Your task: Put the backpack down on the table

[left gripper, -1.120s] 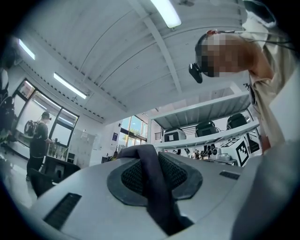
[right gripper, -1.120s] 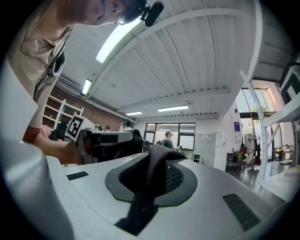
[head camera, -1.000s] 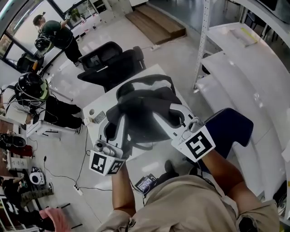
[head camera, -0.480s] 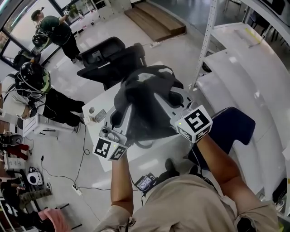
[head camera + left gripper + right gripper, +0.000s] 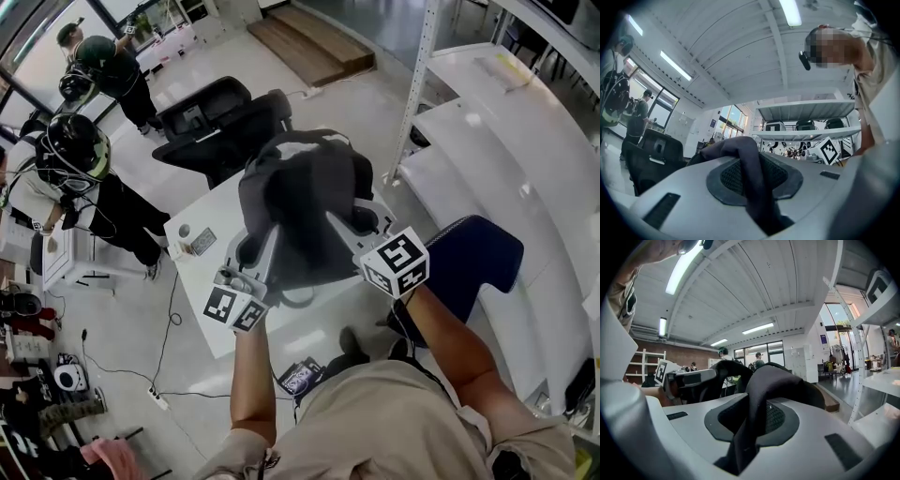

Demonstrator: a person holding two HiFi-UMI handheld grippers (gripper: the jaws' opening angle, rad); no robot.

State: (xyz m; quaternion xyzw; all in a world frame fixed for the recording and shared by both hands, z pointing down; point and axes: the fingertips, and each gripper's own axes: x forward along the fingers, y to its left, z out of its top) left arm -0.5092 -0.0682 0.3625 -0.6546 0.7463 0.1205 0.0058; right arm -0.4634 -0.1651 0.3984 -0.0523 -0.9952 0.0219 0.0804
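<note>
The left gripper [image 5: 261, 251] and right gripper [image 5: 349, 223] each clamped a strap [image 5: 752, 183] of the backpack [image 5: 300, 192] over the table [image 5: 300, 321]. A slipping strap could tip the backpack off the table.

Robotics lab w/ shelving [image 5: 487, 112], office chairs [image 5: 216, 122], floor cables [image 5: 169, 323].

Dark grey backpack [image 5: 302, 202] held up between the tongs
Left tongs [image 5: 265, 246] and right tongs [image 5: 345, 223] each pinch a strap [image 5: 753, 185]; its bulky body hangs just ahead of both, over the white table [image 5: 286, 330]
</note>
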